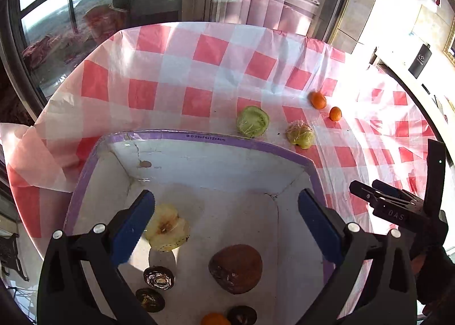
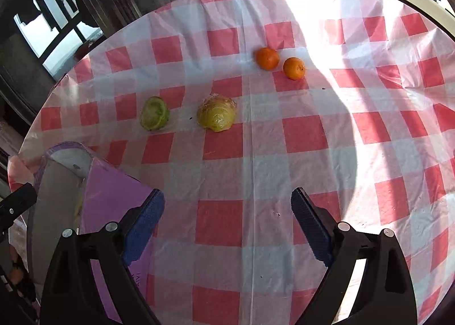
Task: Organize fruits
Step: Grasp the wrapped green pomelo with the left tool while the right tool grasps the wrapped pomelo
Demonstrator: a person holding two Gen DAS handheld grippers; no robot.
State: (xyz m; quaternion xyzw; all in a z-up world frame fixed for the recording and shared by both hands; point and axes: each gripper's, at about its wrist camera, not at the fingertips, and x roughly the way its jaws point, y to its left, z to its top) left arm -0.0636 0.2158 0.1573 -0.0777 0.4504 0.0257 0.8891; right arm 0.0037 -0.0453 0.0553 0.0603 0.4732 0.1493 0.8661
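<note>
My left gripper (image 1: 226,211) is open and empty above a white box with a purple rim (image 1: 199,137). In the box lie a half apple (image 1: 166,227), a brown fruit (image 1: 236,268), dark fruit halves (image 1: 158,276) and an orange piece (image 1: 215,319). On the checked cloth beyond lie a green fruit half (image 1: 252,121), a wrapped yellow-green fruit (image 1: 300,134) and two small oranges (image 1: 318,99). My right gripper (image 2: 227,211) is open and empty over the cloth. It faces the green half (image 2: 155,113), the wrapped fruit (image 2: 216,114) and the oranges (image 2: 267,58), with the box (image 2: 113,191) at its left.
The round table carries a red-and-white checked cloth (image 2: 307,134), with its edge near windows at the back and left. My right gripper's body (image 1: 398,205) shows at the right of the left wrist view. A dark device (image 1: 420,60) stands on a ledge far right.
</note>
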